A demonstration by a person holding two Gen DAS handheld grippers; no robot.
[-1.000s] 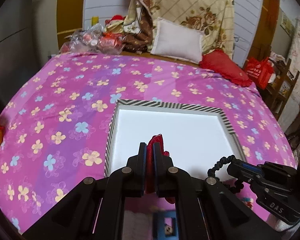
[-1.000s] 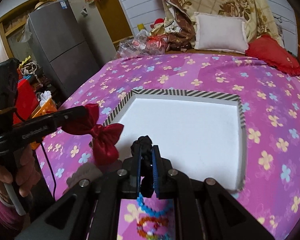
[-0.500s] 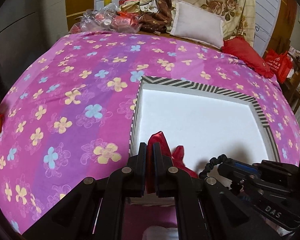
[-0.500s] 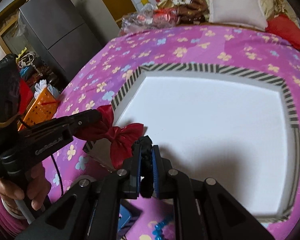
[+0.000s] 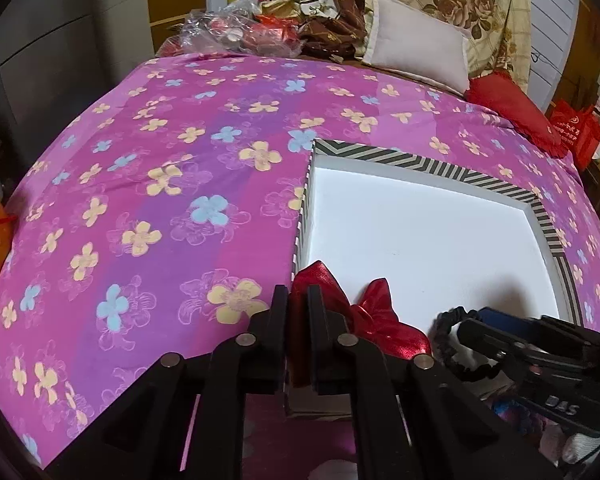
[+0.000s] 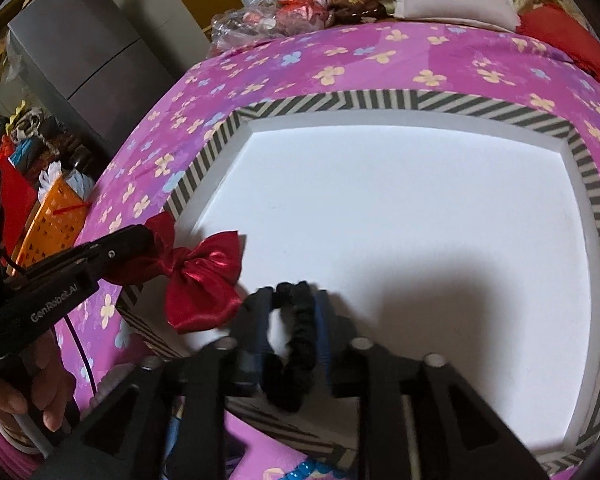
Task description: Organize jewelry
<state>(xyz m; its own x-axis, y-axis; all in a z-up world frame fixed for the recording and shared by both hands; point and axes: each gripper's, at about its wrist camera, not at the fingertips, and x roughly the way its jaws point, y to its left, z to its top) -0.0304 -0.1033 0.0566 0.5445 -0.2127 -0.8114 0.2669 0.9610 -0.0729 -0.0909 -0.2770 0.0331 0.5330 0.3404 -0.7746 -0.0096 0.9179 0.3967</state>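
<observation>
**Q:** What does each claw hold, and where?

**A:** My left gripper [image 5: 298, 308] is clamped on one wing of the red satin bow [image 6: 204, 280]. The bow's free wing hangs over the near-left corner of the striped tray [image 6: 380, 100], just inside the rim. My right gripper [image 6: 290, 312] has its jaws parted a little, with the black scrunchie [image 6: 296, 340] looped between them. Whether the pads press it, I cannot tell; the view there is blurred. The scrunchie sits over the tray's near edge.

**Q:** Which relation governs the next move?

**A:** The two items sit just beside each other, bow to the left, scrunchie to the right. The bow's long axis runs left to right, roughly along the tray's near rim. The white tray floor lies forward of both claws and below them.

**Q:** Which hand is nearer the release point?

**A:** In my judgement, the right one. It is already over the floor, while my left fingers sit at the rim and need to move forward and right.

**Q:** Risk?

**A:** The bow's free wing may brush the scrunchie.
</observation>
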